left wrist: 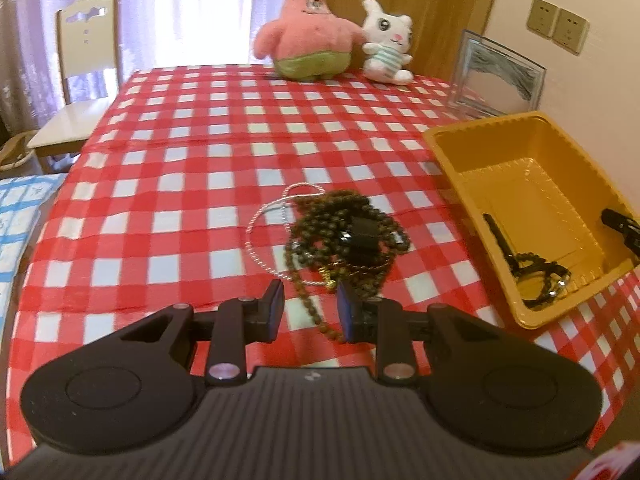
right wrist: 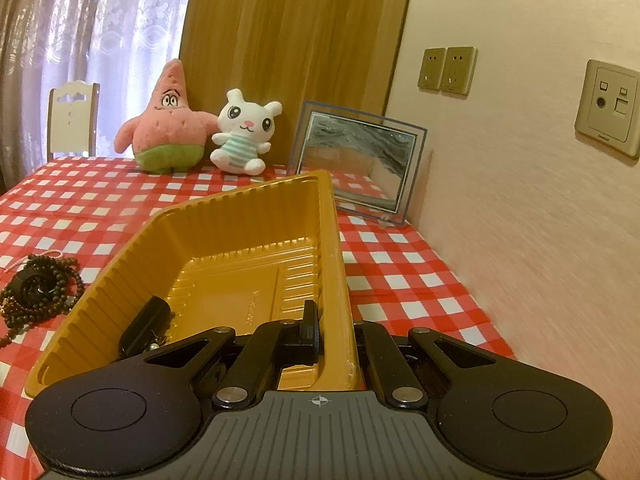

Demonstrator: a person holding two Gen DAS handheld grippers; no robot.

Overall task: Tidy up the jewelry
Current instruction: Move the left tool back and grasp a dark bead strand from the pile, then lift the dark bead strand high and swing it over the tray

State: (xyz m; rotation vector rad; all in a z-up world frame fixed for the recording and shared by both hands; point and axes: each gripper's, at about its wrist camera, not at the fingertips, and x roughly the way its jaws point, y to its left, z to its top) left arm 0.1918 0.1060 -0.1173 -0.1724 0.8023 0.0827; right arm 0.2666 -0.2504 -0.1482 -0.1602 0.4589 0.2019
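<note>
A tangle of dark bead necklaces [left wrist: 348, 236] lies on the checked tablecloth with a black ring on top and a pale twisted cord [left wrist: 264, 232] looped at its left. My left gripper [left wrist: 309, 294] hovers at the pile's near edge, jaws partly open; a bead strand trails on the cloth between the pads, untouched. The yellow plastic tray [left wrist: 472, 136] stands to the right, with a black clip and a bead bracelet [left wrist: 538, 276] inside. My right gripper [right wrist: 334, 320] is shut on the yellow tray's [right wrist: 240, 216] right wall, one finger inside and one outside. The bead pile [right wrist: 40, 288] shows at far left.
Against the far edge stand a pink star plush [left wrist: 308, 28], a white bunny plush [left wrist: 386, 44] and a glass picture frame [left wrist: 500, 76]. A wall with sockets [right wrist: 448, 68] runs along the table's right side. A white chair [left wrist: 80, 72] stands at the left.
</note>
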